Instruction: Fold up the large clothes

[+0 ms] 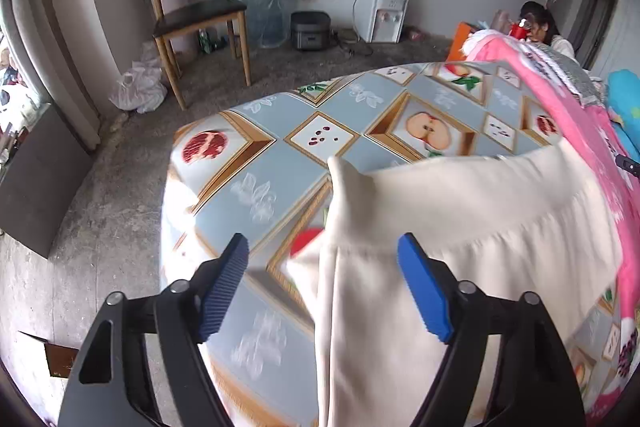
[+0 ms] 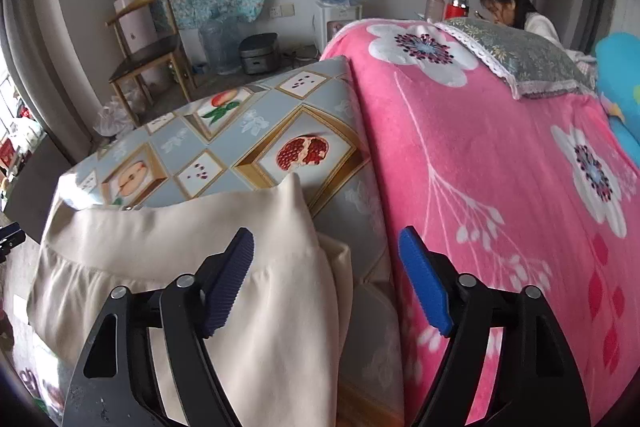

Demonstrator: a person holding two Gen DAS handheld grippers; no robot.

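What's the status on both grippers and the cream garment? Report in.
Left gripper open, right gripper open, nothing gripped. Cream garment lying on fruit-print cloth. Pink blanket alongside.

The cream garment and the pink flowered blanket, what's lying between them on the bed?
In the right wrist view, only a strip of the fruit-print sheet lies between the cream garment and the pink flowered blanket.

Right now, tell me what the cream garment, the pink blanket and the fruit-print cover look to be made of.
Cream garment: looks like a soft, matte knit, with fine gathers below a smooth band.
Pink blanket: probably plush fleece; fuzzy nap, printed white flowers.
Fruit-print cover: smooth and slightly glossy, perhaps a coated or plastic sheet, though it could be thin printed fabric.
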